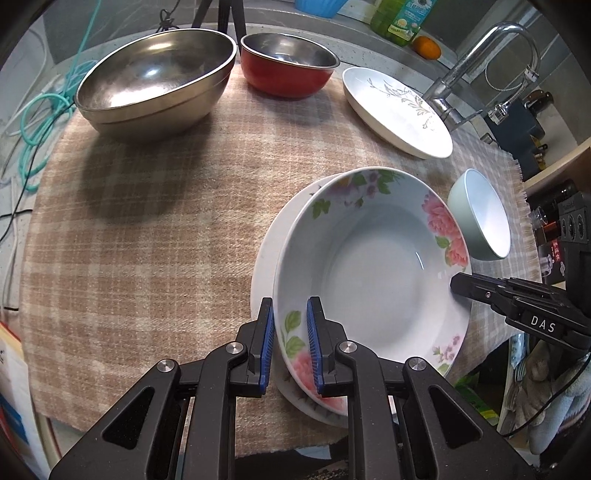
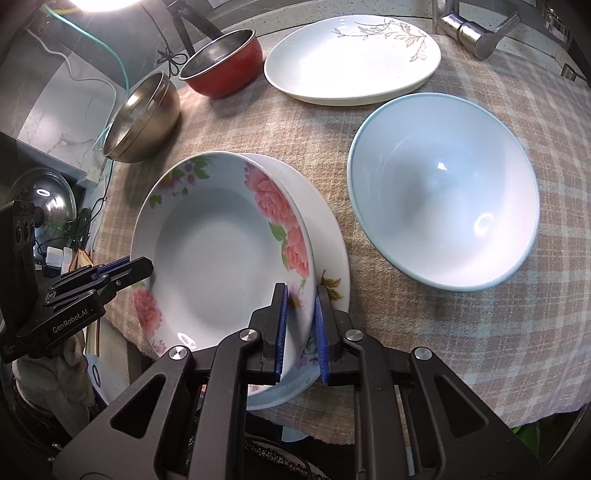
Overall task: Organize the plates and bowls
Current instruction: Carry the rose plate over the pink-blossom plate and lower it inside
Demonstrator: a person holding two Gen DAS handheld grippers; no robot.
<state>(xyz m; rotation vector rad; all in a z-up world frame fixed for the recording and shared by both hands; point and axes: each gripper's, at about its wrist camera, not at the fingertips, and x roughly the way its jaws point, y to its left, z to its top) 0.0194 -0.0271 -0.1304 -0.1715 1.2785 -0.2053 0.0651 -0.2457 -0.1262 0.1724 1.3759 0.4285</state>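
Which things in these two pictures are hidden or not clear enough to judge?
- Lower plate: both views, mostly covered by the floral plate; its pattern barely shows.
- Left gripper: the pads straddle the floral rim, but contact is unclear in either view.
- Right gripper: same doubt.
- Green bottle: left wrist view, cut off by the top edge.
- Steel bowl: a double rim line; whether two bowls are nested is unclear.

floral plate (image 1: 373, 258): white, pink peonies | bowl (image 2: 443, 192): pale blue | cloth (image 1: 147, 240): beige plaid | pot (image 1: 284, 77): red

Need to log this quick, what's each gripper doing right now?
Left gripper: shut on the floral plate rim.
Right gripper: shut on the same plate's opposite rim.
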